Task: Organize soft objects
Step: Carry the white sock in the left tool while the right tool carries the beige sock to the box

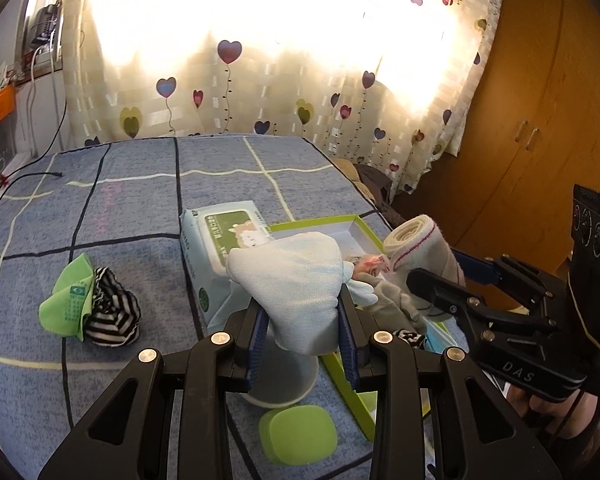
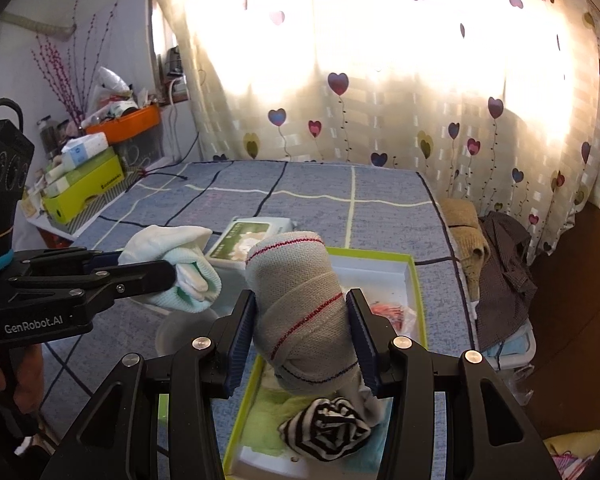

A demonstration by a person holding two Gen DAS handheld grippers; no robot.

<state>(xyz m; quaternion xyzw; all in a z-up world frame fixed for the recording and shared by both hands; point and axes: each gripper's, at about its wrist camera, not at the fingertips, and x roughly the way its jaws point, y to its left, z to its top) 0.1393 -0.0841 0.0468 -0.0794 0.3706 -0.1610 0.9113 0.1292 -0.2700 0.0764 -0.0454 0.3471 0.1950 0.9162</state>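
Note:
My left gripper (image 1: 303,320) is shut on a pale blue folded cloth (image 1: 296,280), held above the bed next to the green-rimmed box (image 1: 364,232). The cloth also shows in the right wrist view (image 2: 172,268). My right gripper (image 2: 302,328) is shut on a rolled beige towel with red stripes (image 2: 300,312), held above the box (image 2: 414,280); the towel also shows in the left wrist view (image 1: 420,252). A striped black-and-white sock (image 2: 326,428) lies in the box. Another striped sock (image 1: 112,312) and a green cloth (image 1: 68,304) lie on the bed to the left.
A wet-wipes pack (image 1: 220,252) lies behind the box. A green sponge (image 1: 298,434) and a pale cup-like object (image 1: 284,380) sit below my left gripper. Clothes (image 2: 500,272) are piled at the bed's right edge. A cluttered shelf (image 2: 88,176) stands left. A wardrobe (image 1: 540,120) stands right.

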